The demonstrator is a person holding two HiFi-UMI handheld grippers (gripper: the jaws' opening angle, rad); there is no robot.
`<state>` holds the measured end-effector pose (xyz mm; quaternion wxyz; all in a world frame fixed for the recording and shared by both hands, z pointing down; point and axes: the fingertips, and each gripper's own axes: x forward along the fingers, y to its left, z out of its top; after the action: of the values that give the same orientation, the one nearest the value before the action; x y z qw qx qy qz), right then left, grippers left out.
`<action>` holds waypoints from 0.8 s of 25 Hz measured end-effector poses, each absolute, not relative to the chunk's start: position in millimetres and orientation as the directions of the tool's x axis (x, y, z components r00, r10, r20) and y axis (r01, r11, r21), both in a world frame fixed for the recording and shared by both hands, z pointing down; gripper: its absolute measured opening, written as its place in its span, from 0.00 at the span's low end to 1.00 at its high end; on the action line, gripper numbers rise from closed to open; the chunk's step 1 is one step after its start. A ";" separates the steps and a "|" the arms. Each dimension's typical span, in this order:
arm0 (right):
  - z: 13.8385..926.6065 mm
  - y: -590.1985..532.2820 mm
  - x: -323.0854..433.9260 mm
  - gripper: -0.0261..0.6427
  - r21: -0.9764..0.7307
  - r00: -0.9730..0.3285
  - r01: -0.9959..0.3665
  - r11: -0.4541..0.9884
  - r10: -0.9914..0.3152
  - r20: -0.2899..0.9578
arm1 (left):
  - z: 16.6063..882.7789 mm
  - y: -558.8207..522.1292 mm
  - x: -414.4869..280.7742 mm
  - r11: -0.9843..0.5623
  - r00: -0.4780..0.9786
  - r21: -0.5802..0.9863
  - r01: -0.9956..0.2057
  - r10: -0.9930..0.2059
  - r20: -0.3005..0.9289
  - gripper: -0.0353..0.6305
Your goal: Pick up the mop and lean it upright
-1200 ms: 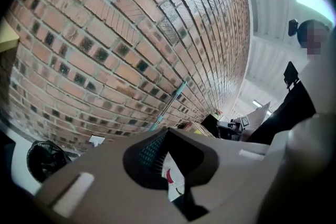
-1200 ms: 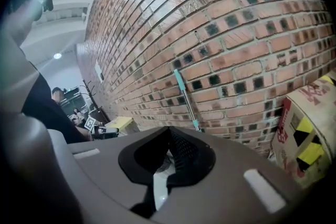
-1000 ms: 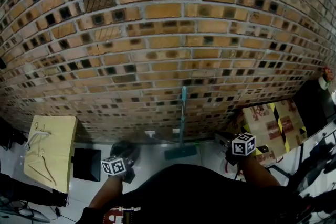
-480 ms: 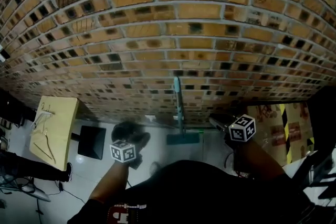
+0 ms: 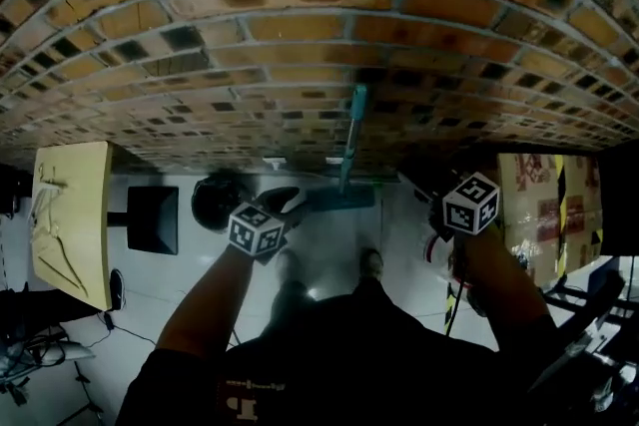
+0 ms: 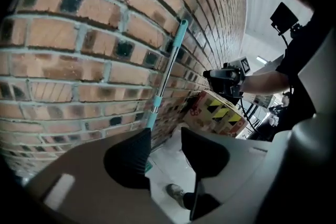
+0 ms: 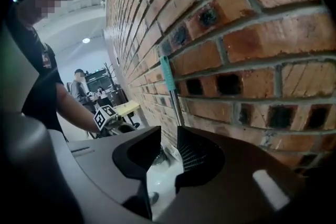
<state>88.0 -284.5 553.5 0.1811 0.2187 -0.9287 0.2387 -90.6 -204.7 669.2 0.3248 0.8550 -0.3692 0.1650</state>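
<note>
Mop [image 5: 351, 135] leaning on brick wall [image 5: 300, 25]; left gripper [image 6: 165, 157] and right gripper [image 7: 169, 157] flank it, jaws opening, empty. Hazard: head may skid on glossy floor [image 5: 329, 236], toppling the handle.

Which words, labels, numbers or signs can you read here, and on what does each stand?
None can be read.
Cardboard box: red print beside yellow-and-black stripes, too blurred.
Shirt: pale logo, too blurred.
Left marker cube, right marker cube: square patterns, no letters.
</note>
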 end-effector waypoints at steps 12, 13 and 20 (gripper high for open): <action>650.6 -322.1 27.9 0.29 -0.328 -0.849 -0.446 0.833 -0.278 0.450 | 777.8 -277.2 -32.5 -0.609 0.675 0.338 -0.718 -0.489 0.552 0.39; 656.1 -322.6 23.2 0.30 -0.321 -0.851 -0.436 0.841 -0.269 0.450 | 783.3 -283.5 -27.3 -0.622 0.678 0.327 -0.712 -0.486 0.552 0.39; 681.1 -332.4 -0.1 0.34 -0.299 -0.875 -0.387 0.872 -0.245 0.418 | 828.0 -311.4 2.5 -0.671 0.672 0.266 -0.692 -0.463 0.578 0.41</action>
<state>-0.1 -332.4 681.1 0.1866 0.1663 -0.9494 0.1901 2.5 -311.4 828.0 0.2395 0.8824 -0.3272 0.2388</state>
